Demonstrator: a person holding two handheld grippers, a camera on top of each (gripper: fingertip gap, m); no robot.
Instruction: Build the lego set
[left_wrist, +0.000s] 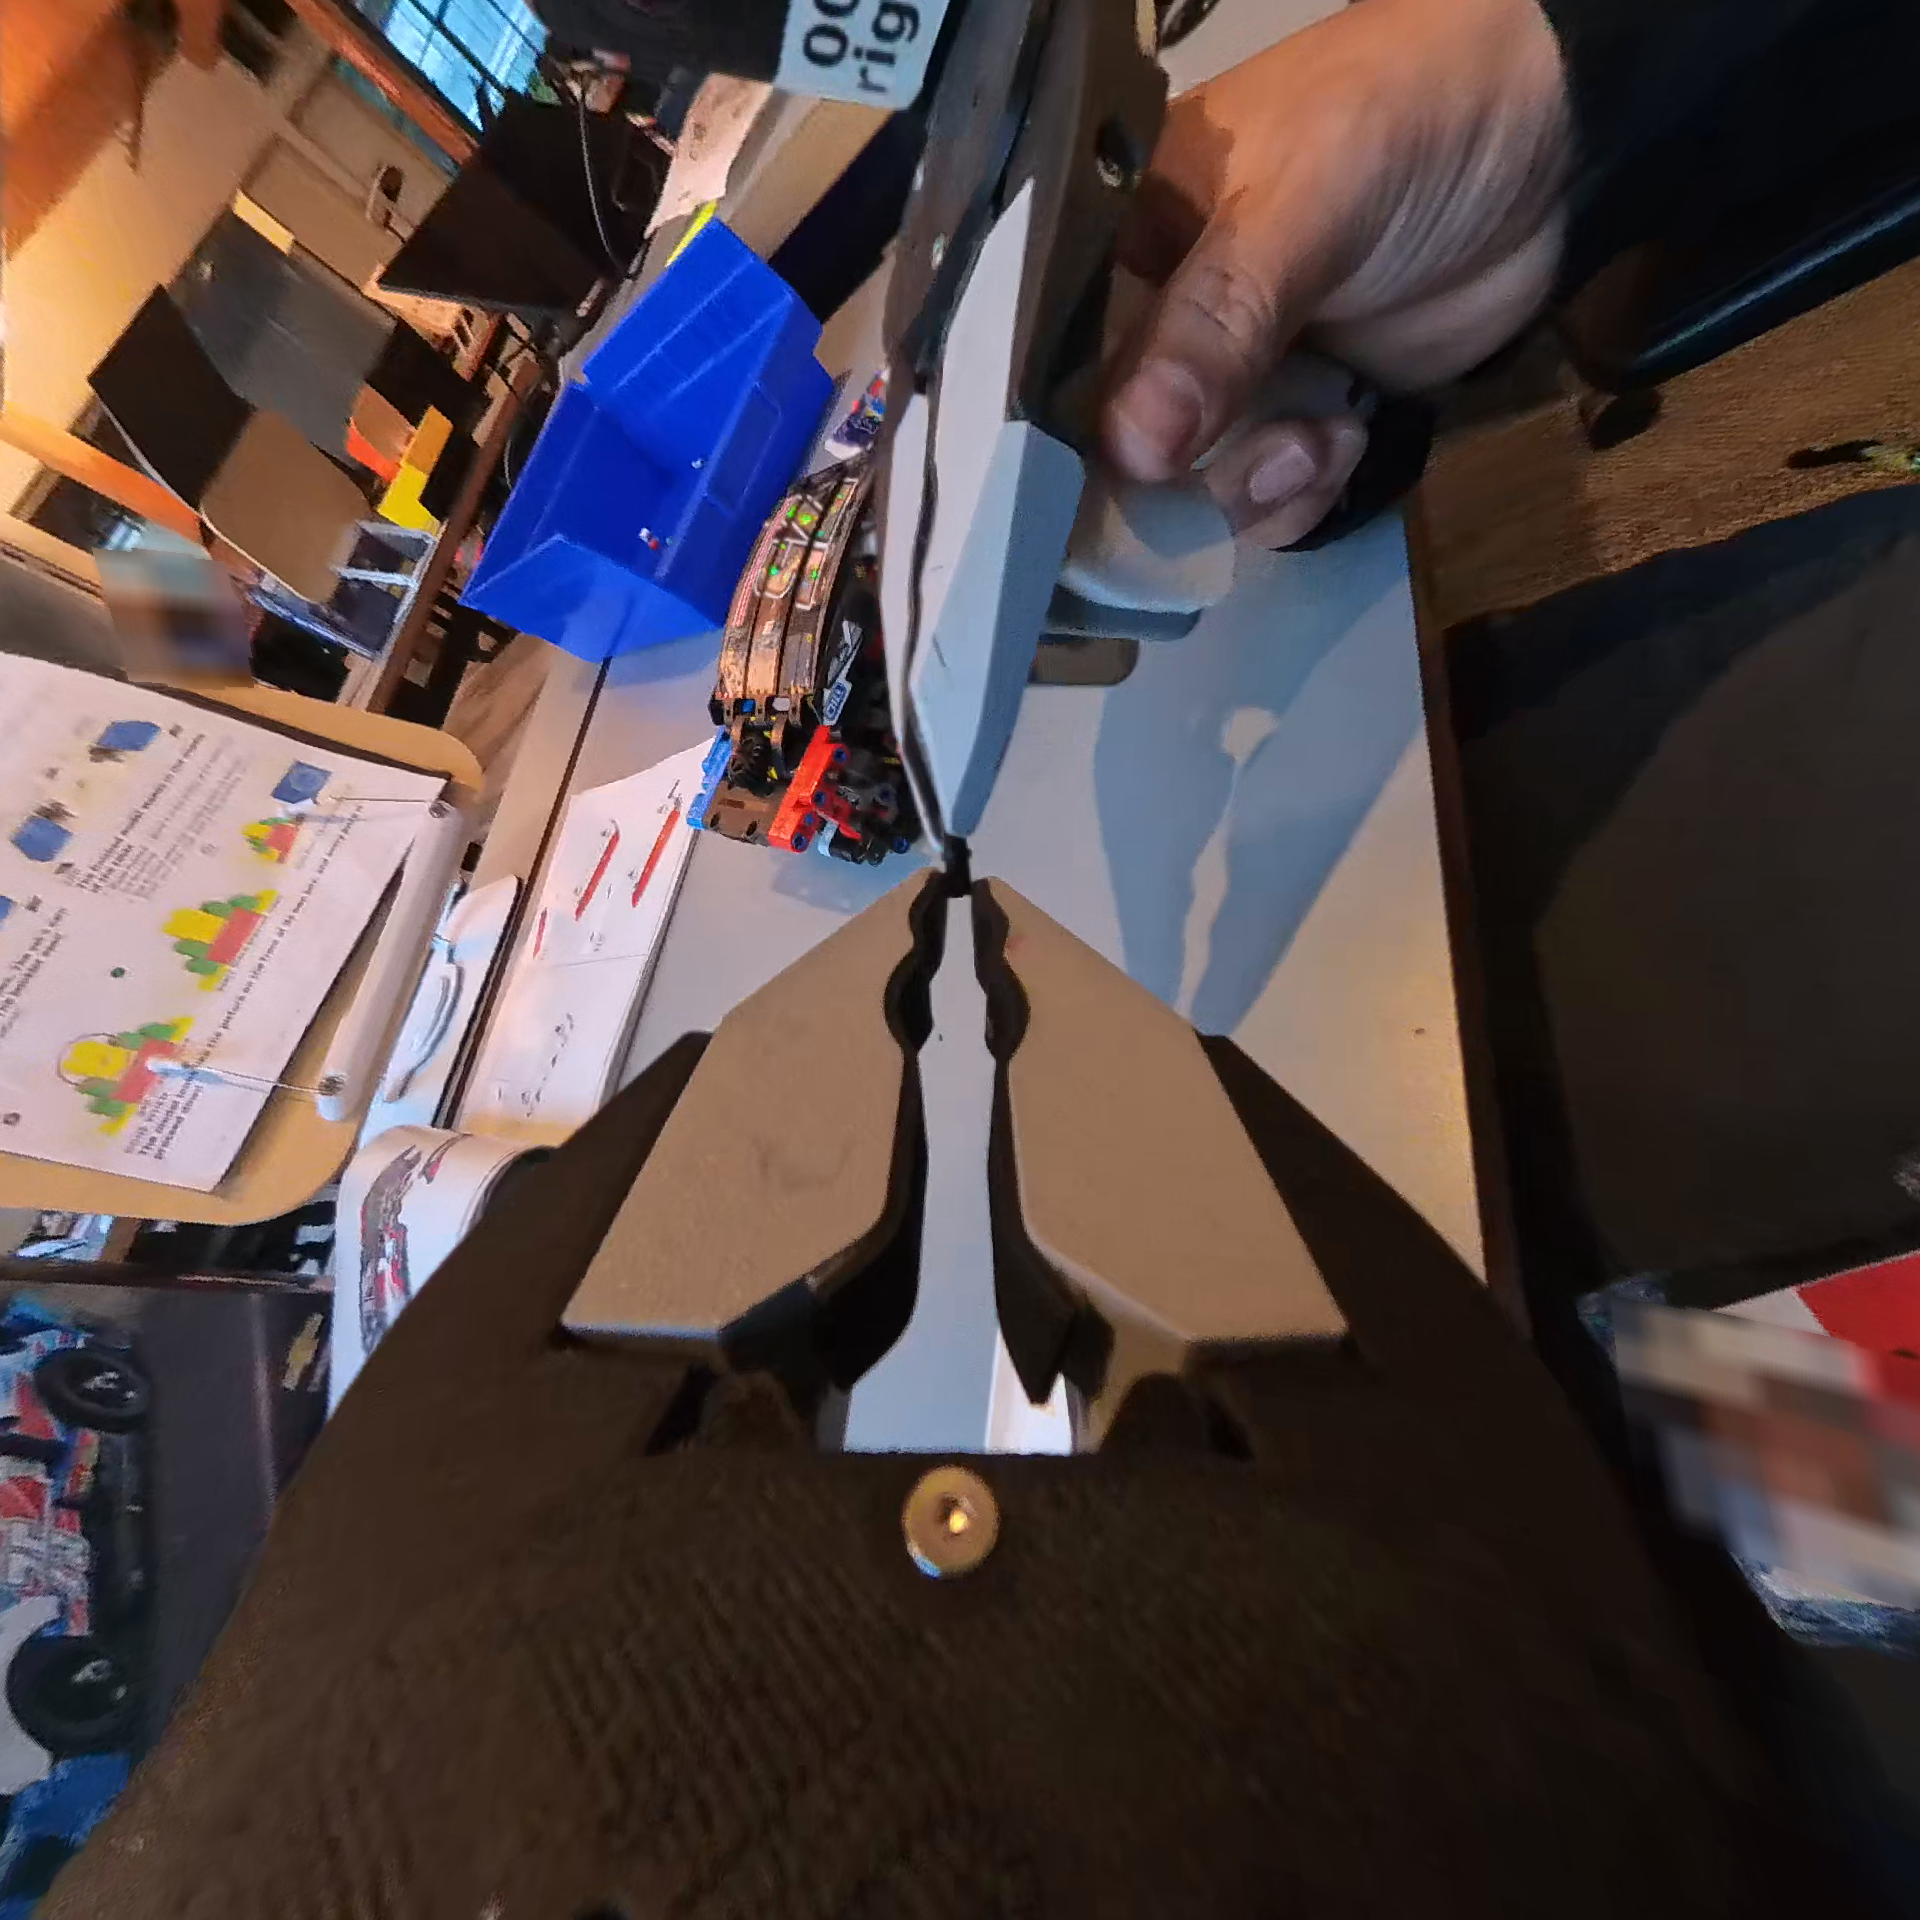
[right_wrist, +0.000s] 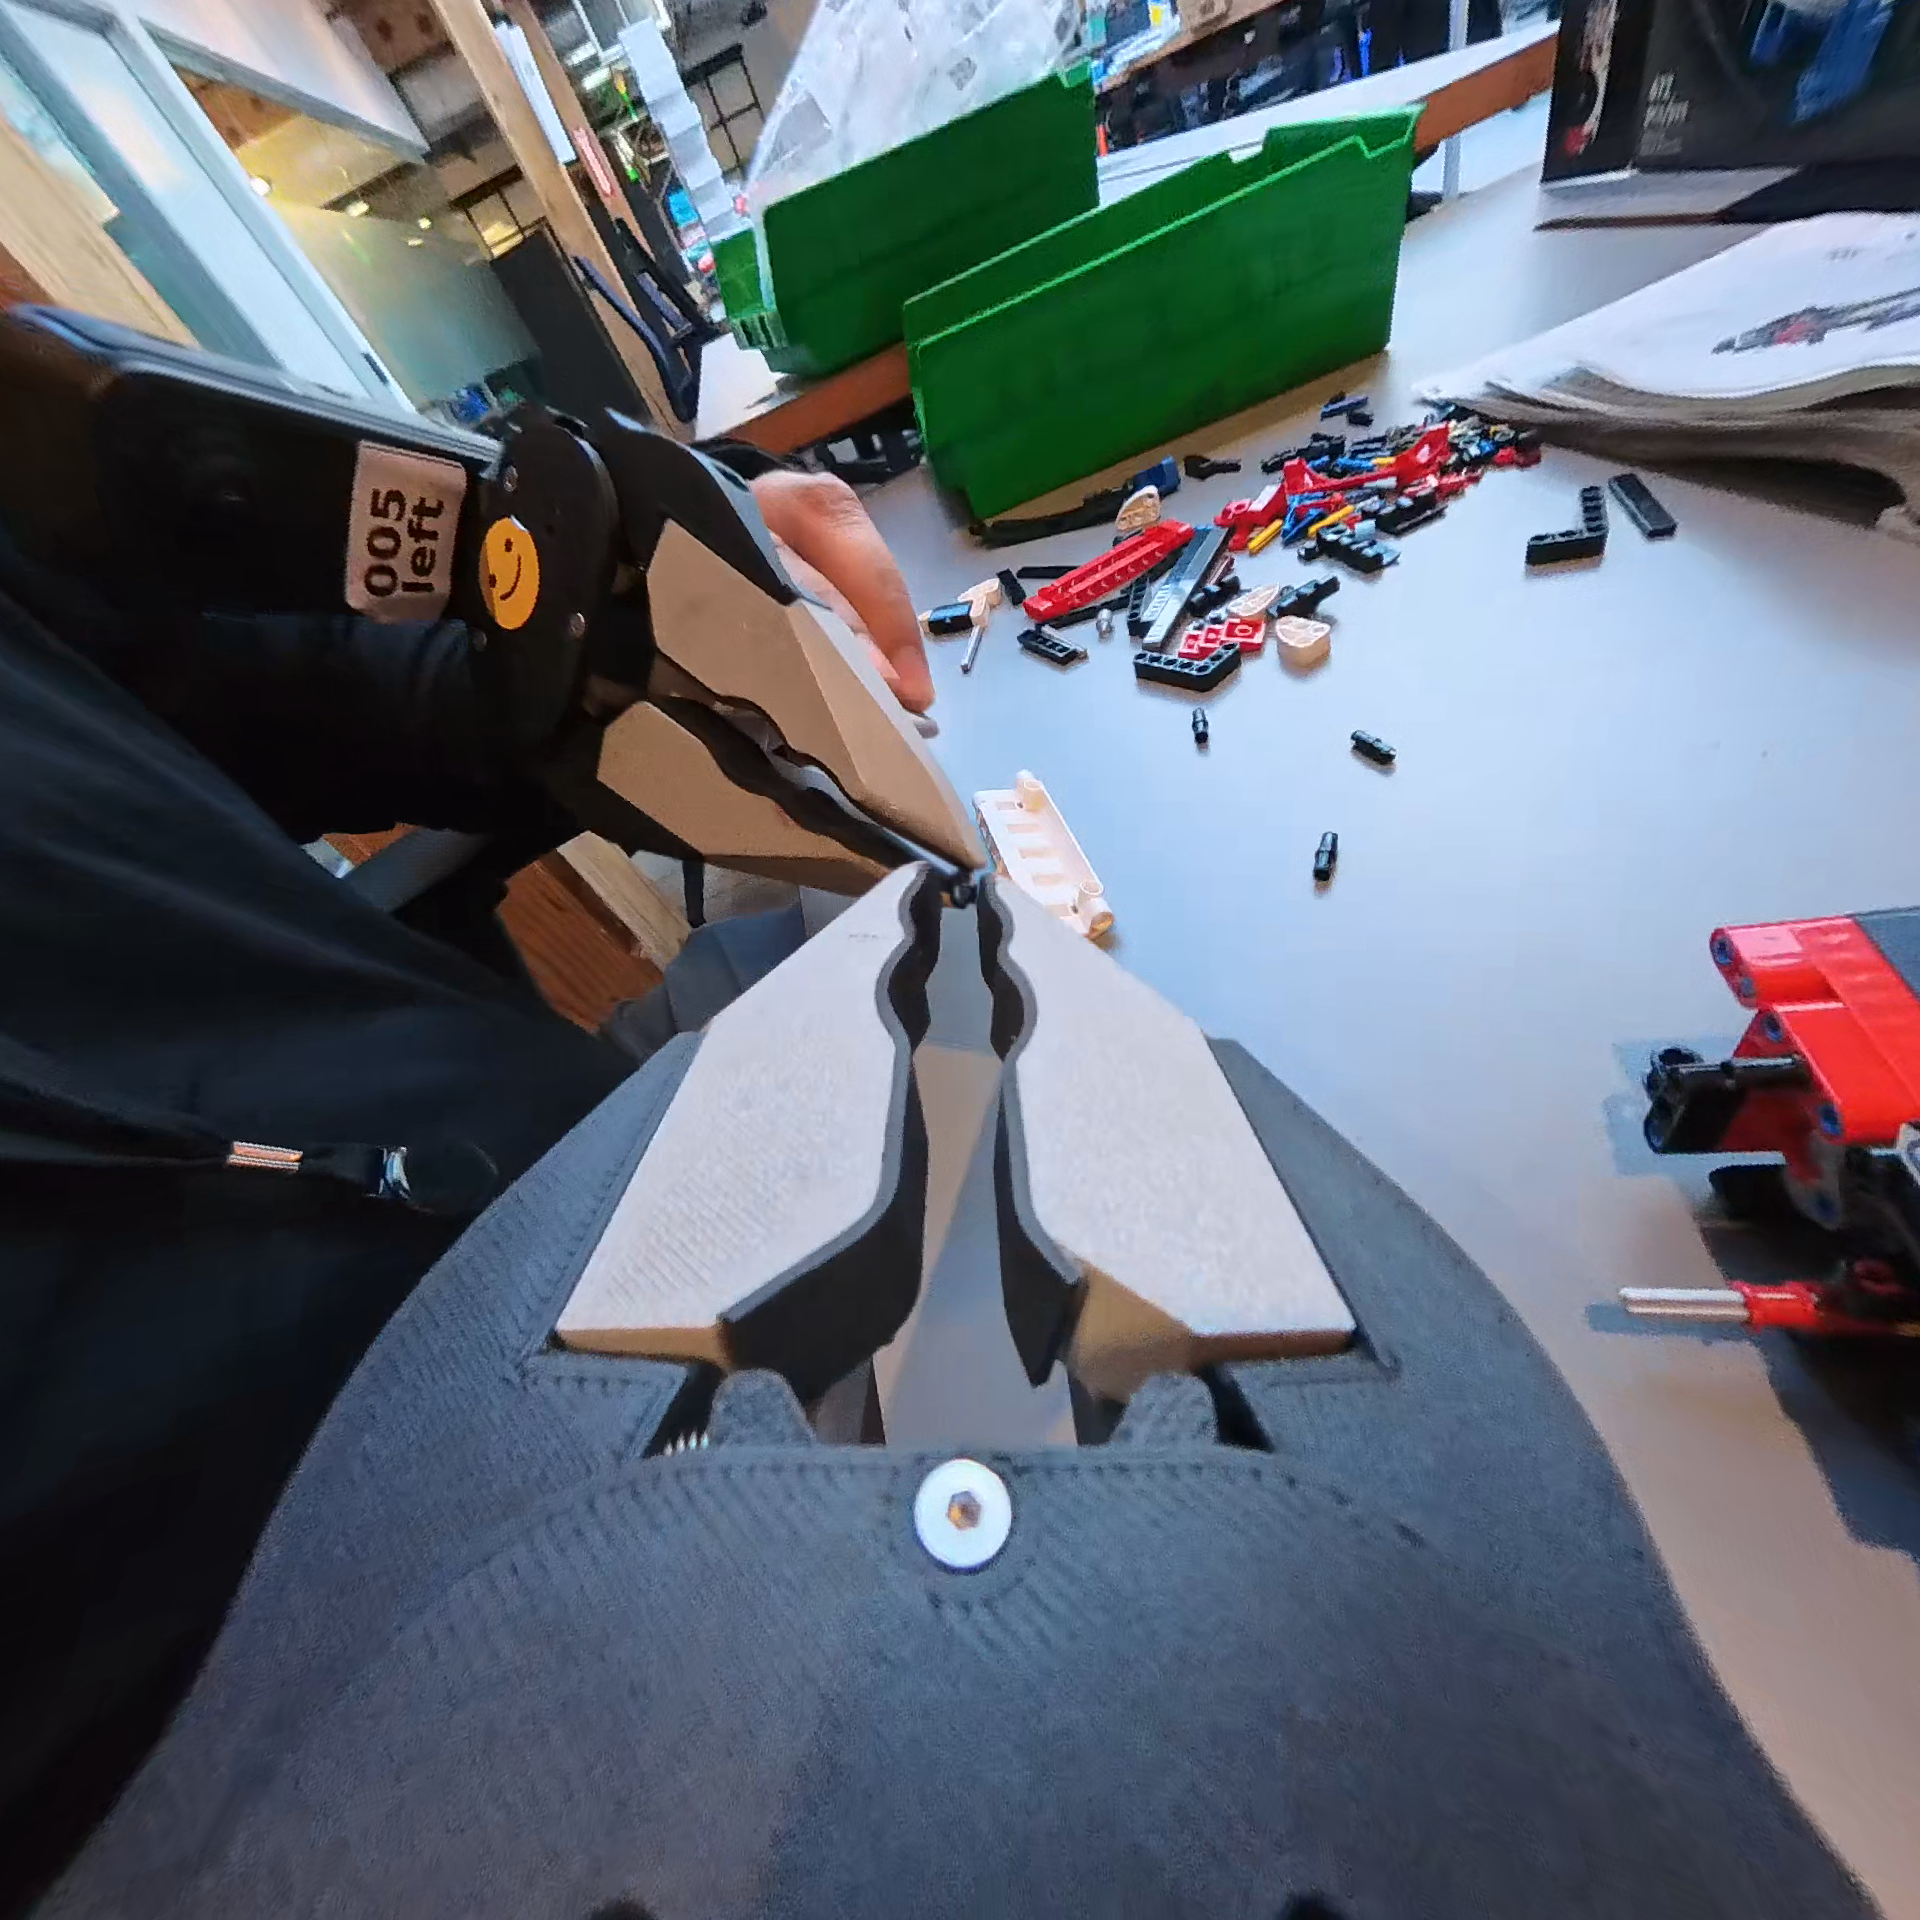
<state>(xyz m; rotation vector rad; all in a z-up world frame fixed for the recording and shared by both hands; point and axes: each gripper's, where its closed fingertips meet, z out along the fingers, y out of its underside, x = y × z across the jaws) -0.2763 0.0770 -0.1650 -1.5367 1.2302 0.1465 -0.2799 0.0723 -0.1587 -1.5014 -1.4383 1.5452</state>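
Note:
My left gripper (left_wrist: 956, 885) and my right gripper (right_wrist: 958, 889) meet tip to tip above the grey table (right_wrist: 1455, 810). Both are closed on one small black pin (left_wrist: 954, 864), which also shows in the right wrist view (right_wrist: 958, 891). In the left wrist view the right gripper (left_wrist: 951, 831) comes down from above, held by a hand (left_wrist: 1340, 260). In the right wrist view the left gripper (right_wrist: 968, 864) comes in from the left. A partly built red and black lego model (left_wrist: 800, 686) lies beyond the tips; it also shows at the right edge (right_wrist: 1829, 1081).
A pile of loose lego pieces (right_wrist: 1247, 561), a few loose black pins (right_wrist: 1325, 854) and a white piece (right_wrist: 1039, 847) lie on the table. Green bins (right_wrist: 1143, 332) stand behind. A blue bin (left_wrist: 665, 457), instruction booklets (right_wrist: 1714, 332) and a clipboard with a picture sheet (left_wrist: 187, 914) lie around.

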